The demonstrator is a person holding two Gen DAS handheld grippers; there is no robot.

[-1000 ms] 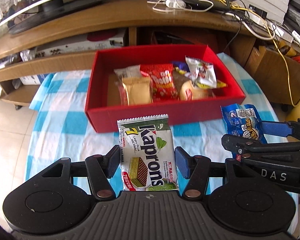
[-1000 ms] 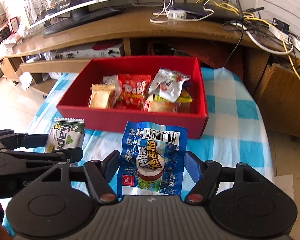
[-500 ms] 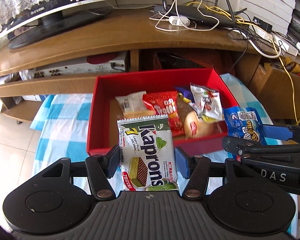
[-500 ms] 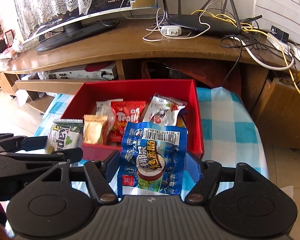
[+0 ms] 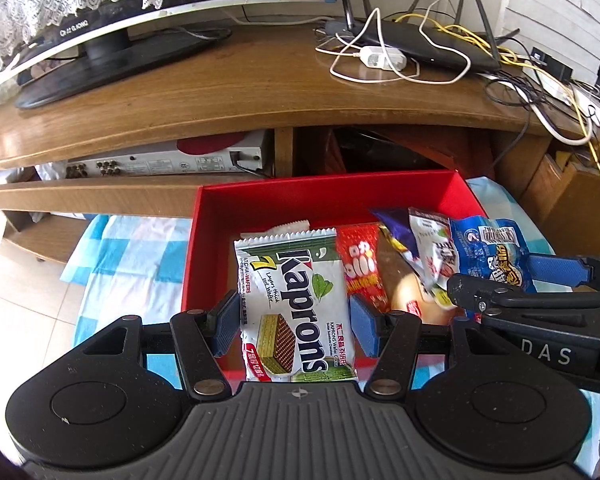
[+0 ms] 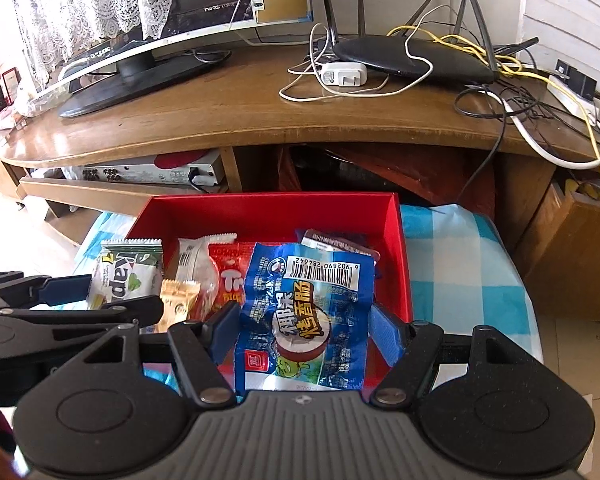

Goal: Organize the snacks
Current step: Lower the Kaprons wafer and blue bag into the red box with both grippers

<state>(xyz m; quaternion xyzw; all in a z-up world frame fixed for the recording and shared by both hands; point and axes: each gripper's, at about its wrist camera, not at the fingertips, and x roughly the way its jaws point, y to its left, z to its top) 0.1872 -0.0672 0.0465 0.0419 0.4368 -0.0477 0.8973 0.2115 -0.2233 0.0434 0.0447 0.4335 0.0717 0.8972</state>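
Both views are bright with daylight and sharp through the middle, with no motion blur. Glare lies in pale streaks across the polished wooden desk (image 5: pixel 228 92), strongest at its left end, and the white wall slats (image 6: pixel 572 12) at upper right are nearly washed out. The lace curtain (image 6: pixel 92 4) glows as if lit from behind. The cavity under the desk is deep in shadow, its contents hard to make out. The glossy wafer packet (image 5: pixel 296 308) and blue snack packet (image 6: pixel 304 316) catch small highlights. Fisheye distortion bows the desk edge, and the corners darken to black.
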